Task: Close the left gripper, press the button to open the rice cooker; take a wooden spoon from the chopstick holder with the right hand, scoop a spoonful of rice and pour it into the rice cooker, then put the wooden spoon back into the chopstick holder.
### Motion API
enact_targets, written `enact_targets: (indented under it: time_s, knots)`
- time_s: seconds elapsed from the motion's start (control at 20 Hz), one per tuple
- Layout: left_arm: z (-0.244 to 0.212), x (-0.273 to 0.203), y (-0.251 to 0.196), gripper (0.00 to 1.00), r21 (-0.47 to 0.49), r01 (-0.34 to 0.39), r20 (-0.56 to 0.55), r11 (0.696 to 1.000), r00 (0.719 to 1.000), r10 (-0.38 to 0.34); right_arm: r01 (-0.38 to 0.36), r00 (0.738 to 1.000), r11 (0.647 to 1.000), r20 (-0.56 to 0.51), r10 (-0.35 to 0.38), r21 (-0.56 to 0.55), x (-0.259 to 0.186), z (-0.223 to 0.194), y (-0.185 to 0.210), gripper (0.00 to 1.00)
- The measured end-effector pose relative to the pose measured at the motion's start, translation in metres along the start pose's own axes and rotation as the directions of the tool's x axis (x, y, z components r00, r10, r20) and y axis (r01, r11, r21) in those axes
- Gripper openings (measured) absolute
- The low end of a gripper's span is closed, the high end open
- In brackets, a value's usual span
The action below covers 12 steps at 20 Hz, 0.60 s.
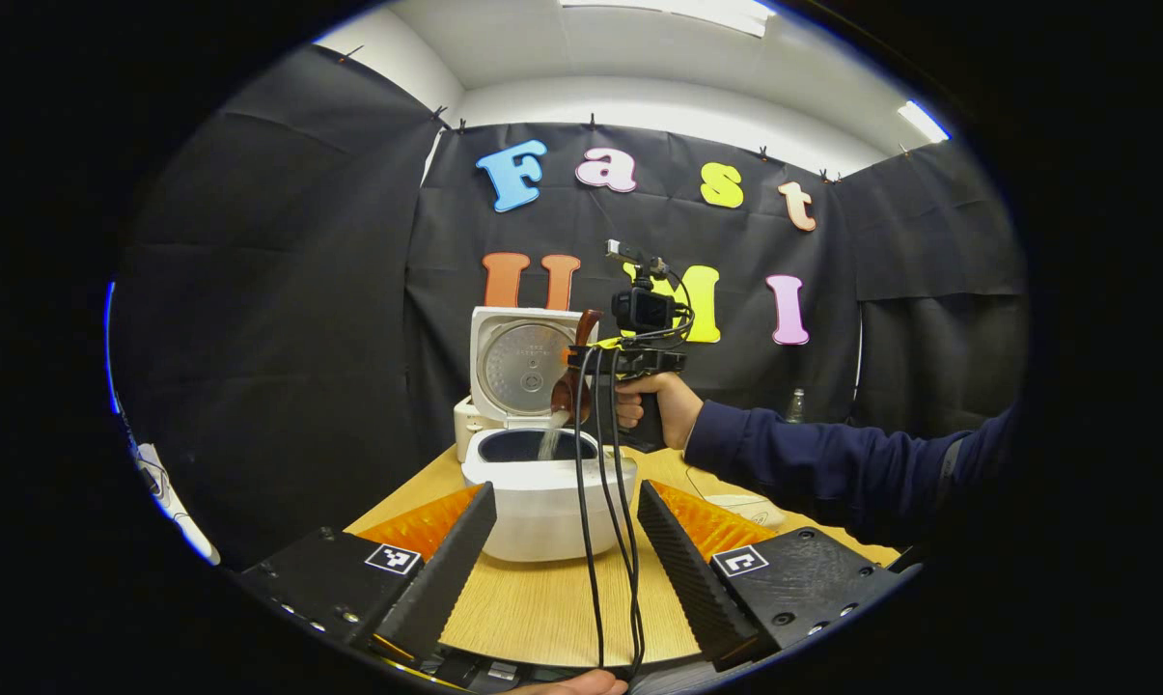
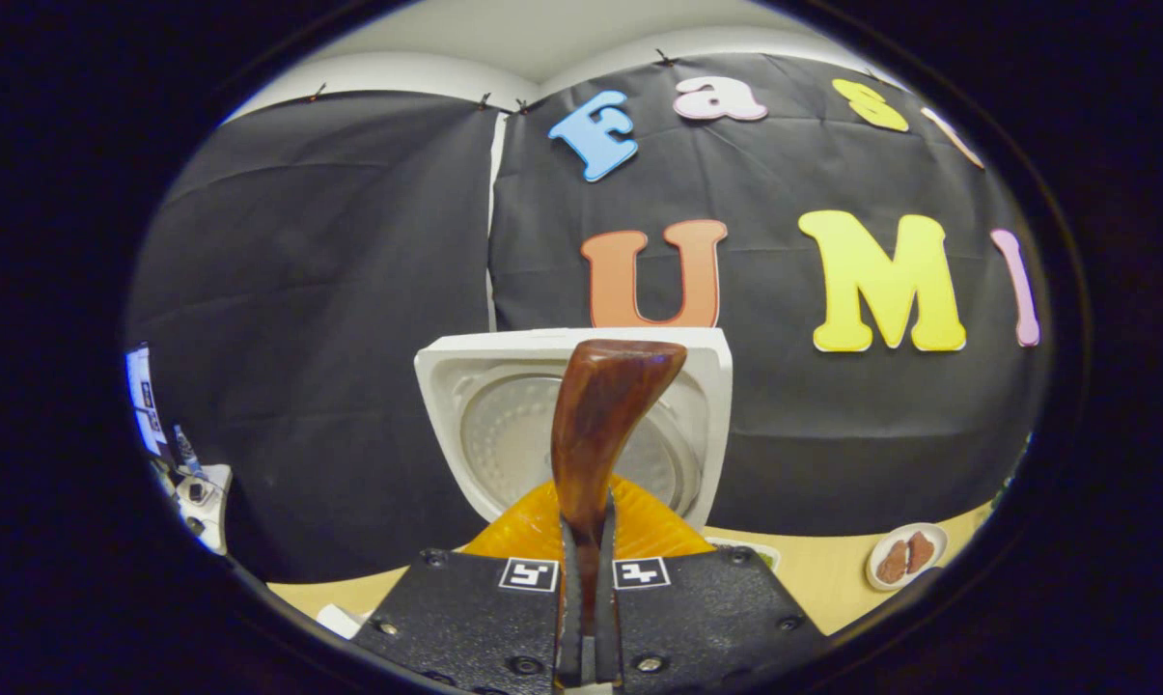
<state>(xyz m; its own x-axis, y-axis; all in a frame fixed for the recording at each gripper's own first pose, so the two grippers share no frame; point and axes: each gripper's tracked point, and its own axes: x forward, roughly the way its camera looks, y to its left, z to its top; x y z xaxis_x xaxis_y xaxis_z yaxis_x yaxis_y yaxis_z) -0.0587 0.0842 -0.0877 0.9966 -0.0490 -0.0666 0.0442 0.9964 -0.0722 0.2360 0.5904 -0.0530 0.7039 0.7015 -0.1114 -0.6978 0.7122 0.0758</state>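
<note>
While the left gripper (image 1: 567, 541) gapes empty, the right gripper (image 2: 589, 579) pinches the wooden spoon (image 2: 595, 425) (rice cooker (image 1: 533, 483) lid up behind).

wooden spoon (image 2: 600, 425): its bowl is lying out of sight, and its handle is disappearing between the right tool (image 2: 589, 579) fingers.
rice cooker (image 1: 538, 483): cables are crossing its front; the pot's contents are staying too dim to tell.
small plate (image 2: 904, 558): sitting at the surface's far right edge, its brown pieces are too small to identify.
</note>
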Motion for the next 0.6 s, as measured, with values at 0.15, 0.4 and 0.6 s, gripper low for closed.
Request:
enact_targets:
  time_s: [0.15,0.4,0.6]
  knots:
    - [0.001,-0.004,0.0,0.94,0.001,-0.001,0.001,1.0,1.0,0.001,-0.009,1.0,0.998,0.0,0.009,-0.056,-0.005,-0.002,0.007,0.07]
    - [-0.001,-0.002,-0.001,0.94,0.008,-0.006,-0.006,1.0,1.0,0.006,-0.032,0.999,0.982,0.006,0.034,-0.187,-0.015,-0.005,0.02,0.07]
    - [-0.003,0.0,-0.002,0.94,0.01,-0.012,-0.011,1.0,1.0,0.012,-0.039,0.998,0.95,0.027,0.05,-0.31,-0.019,-0.004,0.029,0.07]
